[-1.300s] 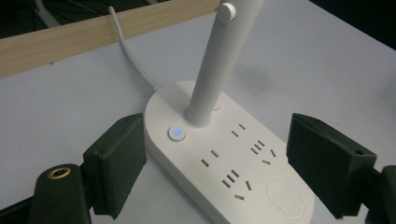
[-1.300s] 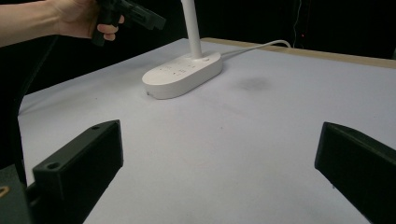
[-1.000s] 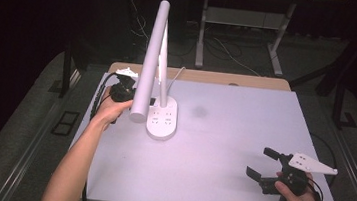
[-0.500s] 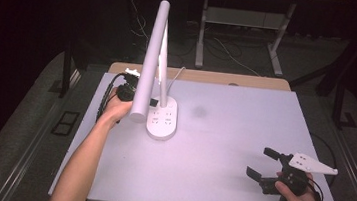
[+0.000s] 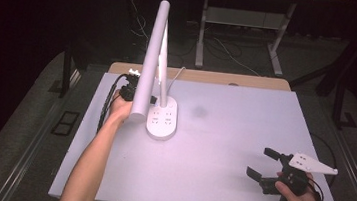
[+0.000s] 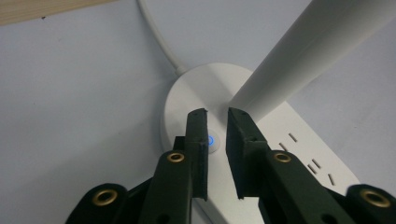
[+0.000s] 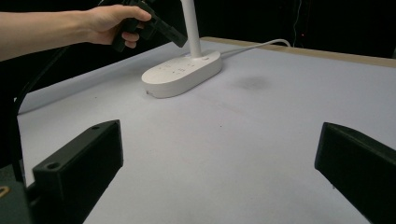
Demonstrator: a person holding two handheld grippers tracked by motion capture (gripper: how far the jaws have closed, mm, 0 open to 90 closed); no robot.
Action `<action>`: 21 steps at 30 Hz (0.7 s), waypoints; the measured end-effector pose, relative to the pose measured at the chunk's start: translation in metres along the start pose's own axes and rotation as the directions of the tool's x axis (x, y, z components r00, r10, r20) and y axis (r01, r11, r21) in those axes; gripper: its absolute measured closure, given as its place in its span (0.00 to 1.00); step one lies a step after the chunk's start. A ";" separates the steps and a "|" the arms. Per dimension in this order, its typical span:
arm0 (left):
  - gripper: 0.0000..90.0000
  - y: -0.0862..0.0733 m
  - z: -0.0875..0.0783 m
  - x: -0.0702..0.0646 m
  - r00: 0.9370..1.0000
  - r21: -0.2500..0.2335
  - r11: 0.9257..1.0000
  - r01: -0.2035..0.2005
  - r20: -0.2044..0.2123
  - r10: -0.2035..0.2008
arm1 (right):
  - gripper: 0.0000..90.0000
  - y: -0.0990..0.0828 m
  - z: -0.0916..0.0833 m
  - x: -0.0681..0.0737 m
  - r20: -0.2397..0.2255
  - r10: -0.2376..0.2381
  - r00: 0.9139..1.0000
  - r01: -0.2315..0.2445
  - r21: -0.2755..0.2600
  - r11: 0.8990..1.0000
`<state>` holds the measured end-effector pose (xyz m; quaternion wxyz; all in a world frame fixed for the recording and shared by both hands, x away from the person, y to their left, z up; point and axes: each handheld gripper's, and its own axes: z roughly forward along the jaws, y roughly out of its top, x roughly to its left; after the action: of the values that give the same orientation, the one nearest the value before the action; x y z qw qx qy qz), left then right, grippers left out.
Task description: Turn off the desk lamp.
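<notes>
While the left gripper (image 6: 215,116), jaws just narrowed with nothing between, hangs over the blue-lit button (image 6: 210,139) on the white oval lamp base (image 5: 161,121) at counter rear-left | risk: button missed, base shoved | right gripper (image 5: 266,166): jaws spread, idle

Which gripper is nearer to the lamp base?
Left. The left gripper hovers over the lamp base, jaws just closing with nothing between. The right gripper stays far away near the table's front corner.
</notes>
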<state>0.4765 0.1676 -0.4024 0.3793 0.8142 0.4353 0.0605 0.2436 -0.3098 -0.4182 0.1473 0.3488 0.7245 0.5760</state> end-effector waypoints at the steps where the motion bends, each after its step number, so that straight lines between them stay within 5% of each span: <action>1: 0.89 0.000 0.001 0.000 1.000 0.004 1.000 -0.001 -0.003 0.001 | 0.01 0.000 0.000 0.000 0.000 0.000 1.000 0.000 0.000 1.000; 12: 1.00 -0.002 0.012 -0.003 0.999 0.036 0.999 -0.011 -0.033 0.012 | 0.01 0.000 0.000 -0.001 0.002 0.003 1.000 -0.003 0.003 1.000; 21: 1.00 -0.003 0.016 0.000 0.999 0.027 0.999 0.036 -0.035 -0.035 | 0.01 -0.001 0.001 0.000 0.001 -0.006 1.000 0.006 0.005 1.000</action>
<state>0.4810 0.1592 -0.4157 0.3614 0.8104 0.4570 0.0616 0.2437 -0.3091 -0.4190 0.1485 0.3474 0.7269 0.5735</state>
